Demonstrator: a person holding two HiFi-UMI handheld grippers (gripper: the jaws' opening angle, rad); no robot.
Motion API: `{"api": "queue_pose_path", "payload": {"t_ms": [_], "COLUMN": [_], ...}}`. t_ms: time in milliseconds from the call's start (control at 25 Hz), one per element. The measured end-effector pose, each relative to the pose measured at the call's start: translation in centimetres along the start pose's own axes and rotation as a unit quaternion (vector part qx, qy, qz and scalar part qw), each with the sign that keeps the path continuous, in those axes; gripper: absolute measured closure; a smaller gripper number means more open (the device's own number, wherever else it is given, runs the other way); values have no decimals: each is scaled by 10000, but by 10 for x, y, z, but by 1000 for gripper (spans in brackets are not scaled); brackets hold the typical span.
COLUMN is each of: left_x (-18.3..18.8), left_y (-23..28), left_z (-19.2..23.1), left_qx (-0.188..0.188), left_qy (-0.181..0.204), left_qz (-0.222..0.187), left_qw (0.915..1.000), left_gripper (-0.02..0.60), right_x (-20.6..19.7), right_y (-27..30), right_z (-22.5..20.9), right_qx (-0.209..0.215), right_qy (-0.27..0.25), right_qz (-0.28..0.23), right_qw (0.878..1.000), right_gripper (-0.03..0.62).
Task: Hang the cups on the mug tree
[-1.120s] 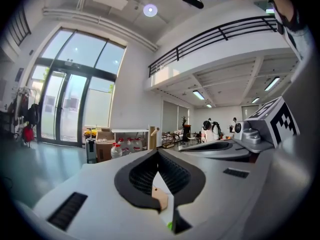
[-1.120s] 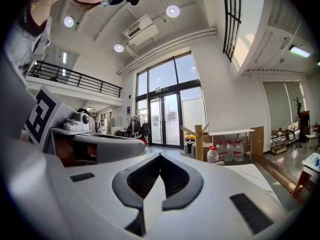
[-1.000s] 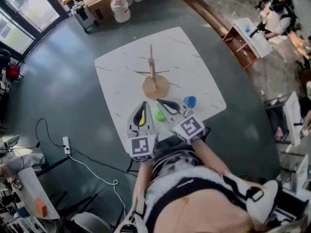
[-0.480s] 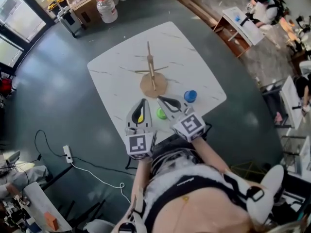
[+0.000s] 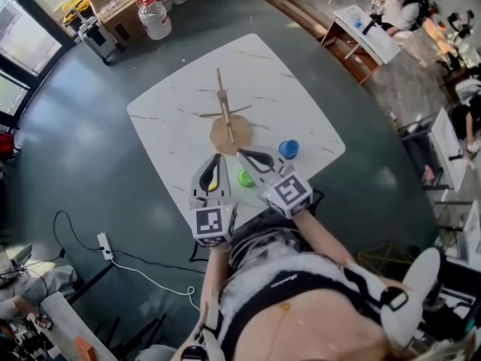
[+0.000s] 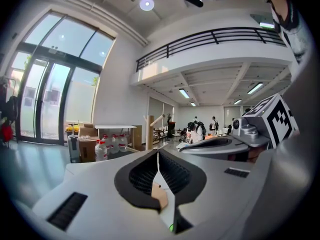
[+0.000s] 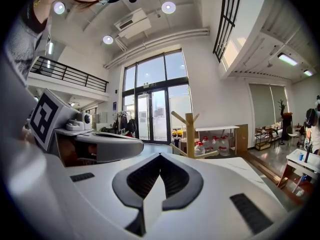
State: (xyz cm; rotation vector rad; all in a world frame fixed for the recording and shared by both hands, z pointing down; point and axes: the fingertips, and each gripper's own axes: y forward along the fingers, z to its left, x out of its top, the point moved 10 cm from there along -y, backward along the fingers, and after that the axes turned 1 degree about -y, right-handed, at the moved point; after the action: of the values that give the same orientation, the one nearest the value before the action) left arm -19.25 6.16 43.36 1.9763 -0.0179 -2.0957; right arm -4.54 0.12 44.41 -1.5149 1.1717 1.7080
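Both forearms reach forward side by side, left gripper and right gripper nearly level over the table's near edge. Both pairs of jaws are closed together, holding nothing.

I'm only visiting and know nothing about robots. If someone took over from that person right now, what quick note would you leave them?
Left gripper: shut, empty.
Right gripper: shut, empty. Both hover over the near edge of the table.
Mug tree: upright mid-table, all pegs bare.
Blue cup and green cup: on the table by the right gripper. A yellow thing, perhaps a third cup, shows beneath the left gripper.
Done: nothing hung.
Left: pick up and hang every cup.
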Motion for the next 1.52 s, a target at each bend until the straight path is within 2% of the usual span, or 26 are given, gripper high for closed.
{"api": "queue_pose_path", "payload": {"t_ms": [280,720,1120,1520], "left_x": [-6,-29,-75,-119], "left_y": [-4,-20,-34,-48], "left_z": [-1,7,20,28], "left_qx": [198,534,652,506], "left_qy": [-4,-94,-135,-371], "left_qz": [38,429,1117,2031], "left_qw": [9998,9976,9915,9771], "left_gripper": [572,572,571,520], "right_x": [-5,-18,-41,-50], "right_y": [-3,-6,-4,4], "right_z": [-4,-1,3,5], "right_qx": [71,22,-4,83], "right_qy": [54,163,213,299], "right_qz": [66,202,515,648], "right_qw": [9999,9997,9984,9974], "right_gripper": [591,591,591,591]}}
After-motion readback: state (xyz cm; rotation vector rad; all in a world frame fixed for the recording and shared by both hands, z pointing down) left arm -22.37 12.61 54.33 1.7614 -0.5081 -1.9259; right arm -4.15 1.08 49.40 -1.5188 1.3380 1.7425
